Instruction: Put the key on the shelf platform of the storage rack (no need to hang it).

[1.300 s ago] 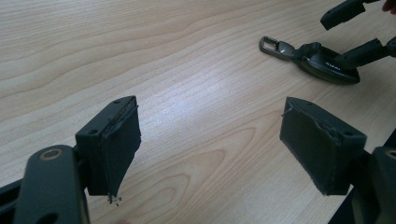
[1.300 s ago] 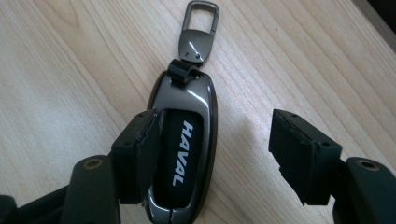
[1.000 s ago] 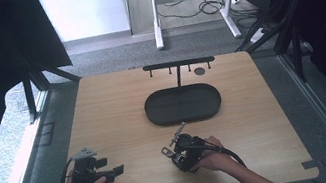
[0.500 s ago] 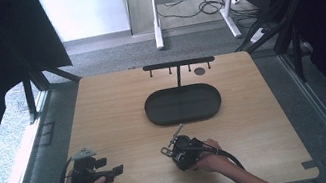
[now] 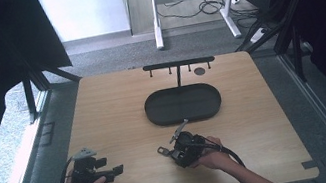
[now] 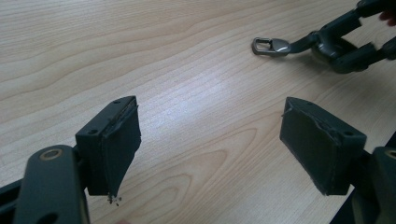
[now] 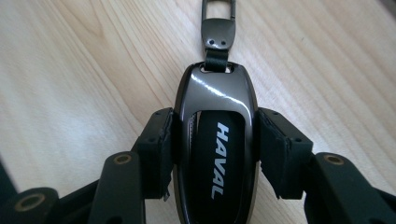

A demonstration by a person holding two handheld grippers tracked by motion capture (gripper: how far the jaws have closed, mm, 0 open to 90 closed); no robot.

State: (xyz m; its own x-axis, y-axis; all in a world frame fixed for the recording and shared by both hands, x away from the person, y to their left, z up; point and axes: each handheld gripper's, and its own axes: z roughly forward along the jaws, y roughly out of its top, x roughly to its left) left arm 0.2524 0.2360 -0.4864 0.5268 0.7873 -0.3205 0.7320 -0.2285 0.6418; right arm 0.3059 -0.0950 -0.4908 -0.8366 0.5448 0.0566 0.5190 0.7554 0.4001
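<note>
Nearest me, at seven o'clock, the left tongs (image 5: 116,169) are resting spread wide and empty, as a second ago. The right tongs (image 7: 215,140) are clamping a HAVAL key fob (image 7: 216,149), now angled slightly differently, low over the surface (image 5: 265,104); the black tray (image 5: 183,104) beyond is sitting unused.

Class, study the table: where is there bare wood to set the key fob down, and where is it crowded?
Free patches: the wood left of the oval tray up to the table edge, the strip right of the tray, and the stretch between the left gripper and the right gripper. Crowded: the back middle, where the hook rack stands behind the tray, and around the key fob.
</note>
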